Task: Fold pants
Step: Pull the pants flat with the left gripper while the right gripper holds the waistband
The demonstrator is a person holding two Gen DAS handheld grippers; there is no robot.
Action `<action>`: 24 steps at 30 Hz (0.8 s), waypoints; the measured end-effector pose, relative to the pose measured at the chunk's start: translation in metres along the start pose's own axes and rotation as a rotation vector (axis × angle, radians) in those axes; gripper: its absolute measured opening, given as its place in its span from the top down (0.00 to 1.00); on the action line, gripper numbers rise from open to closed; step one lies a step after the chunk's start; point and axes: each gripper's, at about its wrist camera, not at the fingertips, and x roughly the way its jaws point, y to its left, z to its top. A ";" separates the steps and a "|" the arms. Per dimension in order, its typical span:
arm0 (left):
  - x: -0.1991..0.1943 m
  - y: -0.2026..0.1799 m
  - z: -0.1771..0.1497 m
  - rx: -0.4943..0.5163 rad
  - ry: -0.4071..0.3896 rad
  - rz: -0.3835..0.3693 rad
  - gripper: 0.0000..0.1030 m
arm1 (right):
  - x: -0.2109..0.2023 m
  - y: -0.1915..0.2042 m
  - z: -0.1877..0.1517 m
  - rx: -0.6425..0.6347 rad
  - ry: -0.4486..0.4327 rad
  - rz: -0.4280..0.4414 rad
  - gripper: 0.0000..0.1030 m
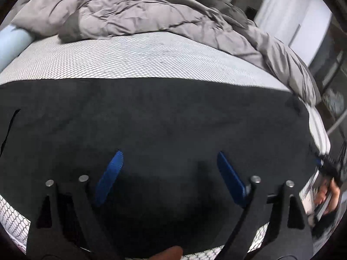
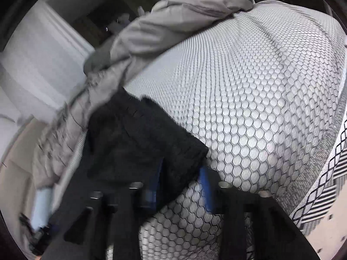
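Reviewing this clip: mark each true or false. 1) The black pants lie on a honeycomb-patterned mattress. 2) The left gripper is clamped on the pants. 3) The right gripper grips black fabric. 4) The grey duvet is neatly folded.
1) True: the black fabric pants lie on the white honeycomb-patterned mattress.
2) False: the left gripper has open fingers above the pants.
3) True: the right gripper pinches a pants edge.
4) False: the crumpled grey duvet is bunched up.

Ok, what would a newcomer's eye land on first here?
The black pants spread flat across the near side of the white honeycomb-patterned mattress. The left gripper hangs wide open above them, while the right gripper pinches one end of the pants at the mattress edge. A rumpled grey duvet is heaped behind.
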 end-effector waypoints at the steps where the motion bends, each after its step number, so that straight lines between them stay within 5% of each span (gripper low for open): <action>1: 0.000 -0.002 -0.004 -0.007 -0.001 -0.002 0.09 | -0.003 -0.002 0.001 0.017 -0.006 0.015 0.76; 5: -0.001 -0.001 -0.016 0.007 0.018 0.006 0.05 | -0.006 0.002 -0.002 -0.053 0.020 -0.035 0.75; 8: -0.003 -0.003 -0.016 0.023 0.001 0.026 0.05 | -0.015 0.015 -0.005 -0.155 0.004 -0.130 0.64; 13: -0.002 -0.014 -0.011 0.049 0.014 -0.041 0.01 | -0.039 0.047 0.013 -0.220 -0.106 -0.129 0.47; 18: 0.009 -0.030 -0.013 0.090 0.052 -0.051 0.01 | -0.011 0.093 0.053 -0.384 -0.016 0.049 0.20; 20: 0.016 -0.034 -0.018 0.115 0.070 -0.030 0.01 | 0.025 0.109 0.076 -0.399 0.076 0.073 0.19; 24: 0.026 -0.037 -0.024 0.157 0.073 0.009 0.01 | 0.095 0.143 0.094 -0.545 0.182 -0.017 0.21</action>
